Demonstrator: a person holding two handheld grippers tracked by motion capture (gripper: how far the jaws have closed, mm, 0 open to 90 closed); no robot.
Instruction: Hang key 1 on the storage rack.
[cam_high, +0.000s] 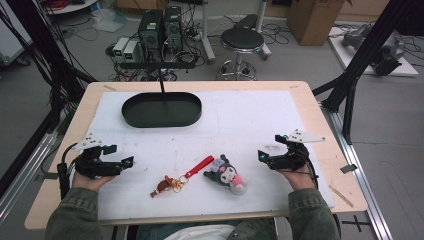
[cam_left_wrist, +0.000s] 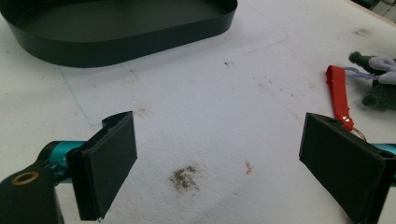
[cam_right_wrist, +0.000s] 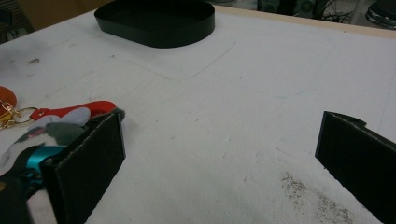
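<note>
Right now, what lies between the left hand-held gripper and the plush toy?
In the high view, the red-strapped keychain lies between the left hand-held gripper and the plush toy; otherwise the white mat there is bare.

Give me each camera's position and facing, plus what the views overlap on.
High view: fixed above the person's side, looking forward and down on the table; shows both forearms, left tongs and right tongs.
Left gripper view: rides the left tongs, jaws wide apart, facing across the white mat toward the black tray.
Right gripper view: rides the right tongs, jaws wide apart, facing the black tray farther off.
Shared: all three catch the tray, the red strap and the plush toy.
</note>
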